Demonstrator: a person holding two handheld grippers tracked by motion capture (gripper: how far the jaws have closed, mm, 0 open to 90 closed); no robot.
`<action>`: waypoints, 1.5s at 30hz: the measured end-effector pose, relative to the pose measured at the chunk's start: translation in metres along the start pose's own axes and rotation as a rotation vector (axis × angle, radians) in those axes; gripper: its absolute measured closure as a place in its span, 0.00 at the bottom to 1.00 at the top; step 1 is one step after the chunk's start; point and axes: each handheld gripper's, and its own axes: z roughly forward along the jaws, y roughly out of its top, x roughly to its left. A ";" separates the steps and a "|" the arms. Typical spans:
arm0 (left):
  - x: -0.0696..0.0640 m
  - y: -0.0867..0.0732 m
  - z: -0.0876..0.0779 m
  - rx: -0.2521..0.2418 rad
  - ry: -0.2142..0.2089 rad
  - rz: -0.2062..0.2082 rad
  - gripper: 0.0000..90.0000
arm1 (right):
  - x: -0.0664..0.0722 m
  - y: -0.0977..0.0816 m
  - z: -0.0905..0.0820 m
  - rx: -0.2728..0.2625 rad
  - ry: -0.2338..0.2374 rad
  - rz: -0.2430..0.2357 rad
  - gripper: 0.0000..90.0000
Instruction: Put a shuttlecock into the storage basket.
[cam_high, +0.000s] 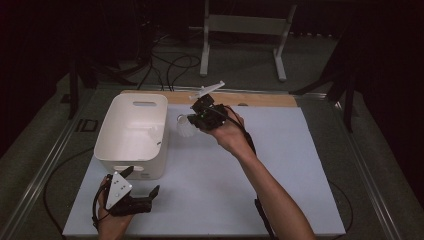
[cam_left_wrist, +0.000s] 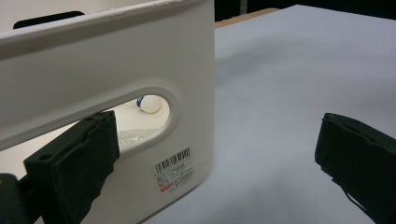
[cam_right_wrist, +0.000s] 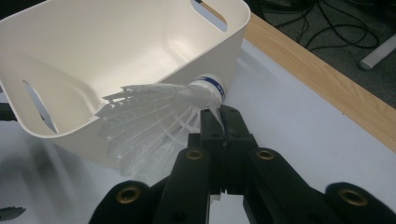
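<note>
**Shuttlecock held beside a white tub**

A person works at a worktop (cam_high: 260, 165) covered with a pale grey sheet, holding a gripper in each hand. A white plastic tub (cam_high: 112, 145) with a cut-out handle at each end stands on the left part of the worktop.

The right gripper (cam_high: 192, 120) is raised above the worktop, just beside the tub's right wall. Its jaws are clenched on a white feathered shuttlecock (cam_high: 184, 126). In the right gripper view the jaws pinch the shuttlecock (cam_right_wrist: 154, 121) at the edge of its feather skirt, close to the cork tip, which carries a blue band. The feathers fan out to the left of that view, over the tub's near wall (cam_right_wrist: 205, 56), while the cork points away towards the worktop's wooden edge (cam_right_wrist: 322, 79).

The left gripper (cam_high: 141, 186) rests low near the front left corner of the worktop, just in front of the tub's near end. Its jaws stand wide apart and released, with nothing between them. In the left gripper view one jaw sits in front of the tub's handle hole (cam_left_wrist: 154, 116); through that hole a second shuttlecock's cork tip (cam_left_wrist: 149, 103) can be seen lying inside the tub. A barcode label (cam_left_wrist: 173, 169) is stuck below the hole.
</note>
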 end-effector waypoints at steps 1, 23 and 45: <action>0.000 0.000 0.000 0.000 0.000 0.000 0.01 | 0.000 0.000 0.000 0.000 0.000 0.000 1.00; 0.000 0.000 0.000 0.001 -0.001 -0.002 0.01 | -0.001 0.014 0.002 -0.007 0.009 0.007 1.00; 0.001 0.000 0.000 0.000 -0.001 -0.002 0.01 | 0.000 0.026 0.005 -0.027 0.034 0.011 1.00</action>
